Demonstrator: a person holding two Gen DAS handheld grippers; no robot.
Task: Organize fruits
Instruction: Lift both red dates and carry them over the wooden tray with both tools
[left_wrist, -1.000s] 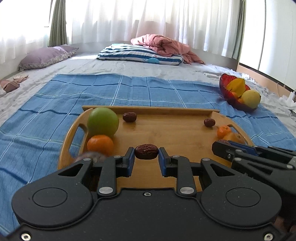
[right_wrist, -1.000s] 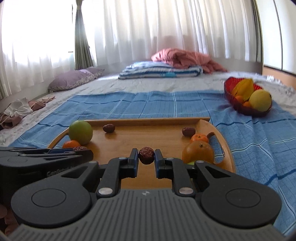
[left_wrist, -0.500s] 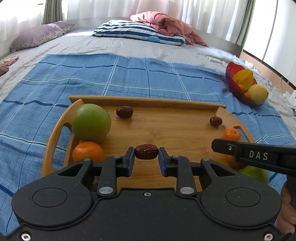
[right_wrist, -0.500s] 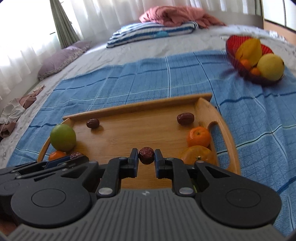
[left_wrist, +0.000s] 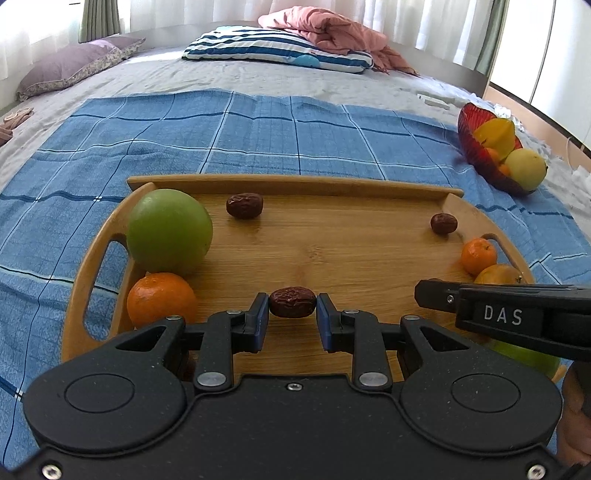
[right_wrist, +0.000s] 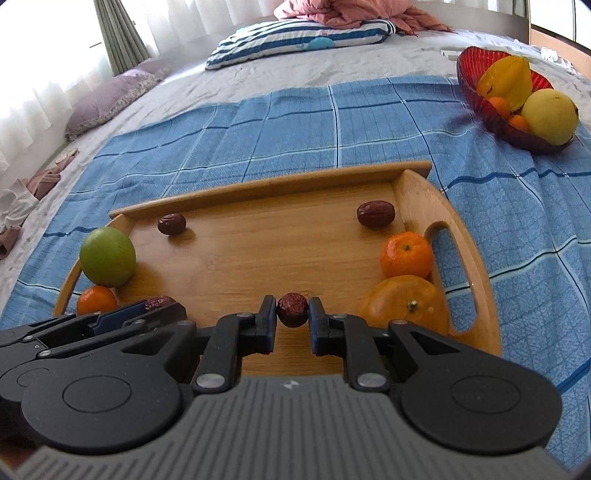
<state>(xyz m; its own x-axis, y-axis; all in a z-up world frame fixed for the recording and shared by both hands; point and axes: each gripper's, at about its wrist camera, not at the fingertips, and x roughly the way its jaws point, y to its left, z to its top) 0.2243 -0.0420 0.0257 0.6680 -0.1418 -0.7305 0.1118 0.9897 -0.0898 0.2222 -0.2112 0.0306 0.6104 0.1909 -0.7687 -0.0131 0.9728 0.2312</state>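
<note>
My left gripper (left_wrist: 292, 312) is shut on a dark red date (left_wrist: 292, 302), held above the near part of the wooden tray (left_wrist: 295, 182). My right gripper (right_wrist: 292, 312) is shut on another date (right_wrist: 292, 309) above the same tray (right_wrist: 269, 186). On the tray lie a green apple (left_wrist: 169, 230), an orange (left_wrist: 160, 298) at the left, two loose dates (left_wrist: 244, 205) (left_wrist: 443, 223), and a small mandarin (left_wrist: 478, 256) beside a larger orange (right_wrist: 408, 304) at the right. The right gripper's side shows in the left wrist view (left_wrist: 502, 314).
The tray sits on a blue checked cloth (left_wrist: 258, 129) on a bed. A red bowl (right_wrist: 480, 92) with a starfruit, a yellow fruit and small oranges stands at the far right. Pillows and a pink blanket lie at the back.
Both grippers have risen and tilted down over the tray, each still holding its date. The fruits on the tray have not moved.
</note>
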